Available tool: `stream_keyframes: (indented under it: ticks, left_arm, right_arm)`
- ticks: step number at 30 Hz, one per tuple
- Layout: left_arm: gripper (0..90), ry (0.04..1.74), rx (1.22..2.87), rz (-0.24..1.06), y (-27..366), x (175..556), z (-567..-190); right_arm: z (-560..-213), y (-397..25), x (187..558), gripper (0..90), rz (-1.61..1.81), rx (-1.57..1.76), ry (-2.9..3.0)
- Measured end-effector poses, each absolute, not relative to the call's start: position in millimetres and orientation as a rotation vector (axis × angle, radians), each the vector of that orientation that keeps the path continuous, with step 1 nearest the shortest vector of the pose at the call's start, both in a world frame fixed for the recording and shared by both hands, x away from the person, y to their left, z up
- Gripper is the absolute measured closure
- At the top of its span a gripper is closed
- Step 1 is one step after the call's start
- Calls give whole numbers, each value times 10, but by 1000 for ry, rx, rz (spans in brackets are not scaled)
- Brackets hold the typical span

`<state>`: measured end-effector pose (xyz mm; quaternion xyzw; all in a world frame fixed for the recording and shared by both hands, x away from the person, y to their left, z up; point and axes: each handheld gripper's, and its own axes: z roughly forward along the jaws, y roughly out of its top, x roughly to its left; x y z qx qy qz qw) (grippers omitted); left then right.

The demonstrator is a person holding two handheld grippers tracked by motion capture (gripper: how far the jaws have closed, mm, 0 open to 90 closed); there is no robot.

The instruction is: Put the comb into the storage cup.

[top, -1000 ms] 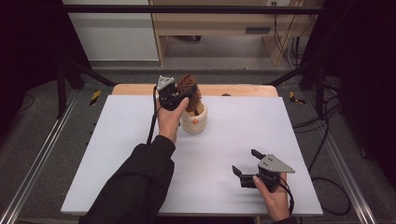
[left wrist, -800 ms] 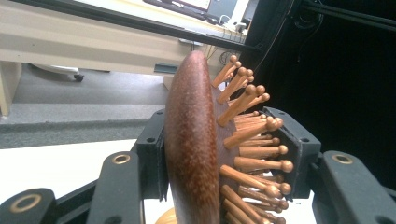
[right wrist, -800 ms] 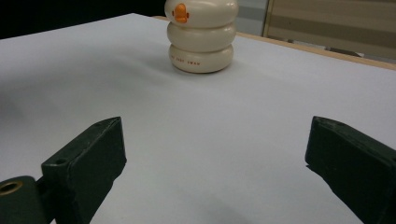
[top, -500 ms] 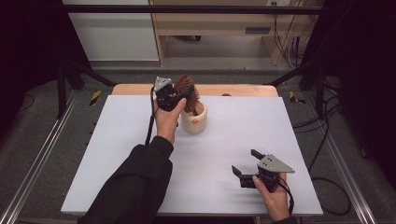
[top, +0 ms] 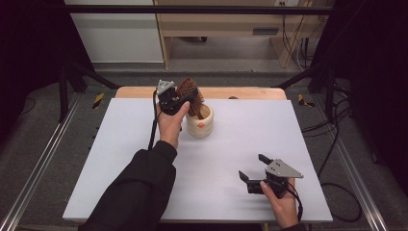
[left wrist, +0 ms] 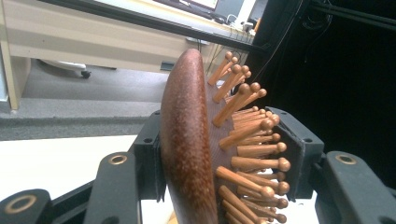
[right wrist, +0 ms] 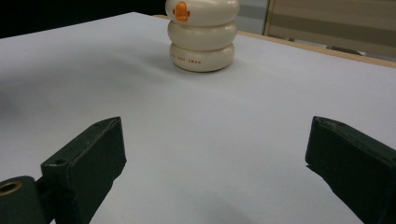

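A brown wooden hairbrush [top: 188,90] with round-tipped wooden bristles [left wrist: 247,135] stands with its handle down inside a cream ribbed cup [top: 200,123] at the back middle of the white table. My left gripper [top: 185,98] is shut on the brush head, one jaw on its smooth back [left wrist: 184,154] and the other against the bristles. My right gripper [top: 252,167] rests near the table's front right, open with nothing between its fingers. In the right gripper view the cup [right wrist: 201,35] stands ahead, showing an orange mark.
The white table top [top: 120,144] has a wooden strip [top: 250,92] along its far edge. Metal rails [top: 33,173] run along both sides. A desk and cables stand on the floor beyond the table.
The left hand has shifted slightly, tilting the brush head a little in the cup. The right gripper has stayed put.
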<state>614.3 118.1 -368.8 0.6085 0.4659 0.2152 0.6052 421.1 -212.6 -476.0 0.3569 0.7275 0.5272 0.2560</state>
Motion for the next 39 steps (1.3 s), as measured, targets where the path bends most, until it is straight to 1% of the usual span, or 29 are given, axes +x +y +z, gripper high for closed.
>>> stream_keyframes:
  ticks: [39]
  left_arm:
    - [428,1110,1383,491,1296,6141,-3753]
  right_arm:
    - [-4768,-2117,4215,52,1427,966,1983]
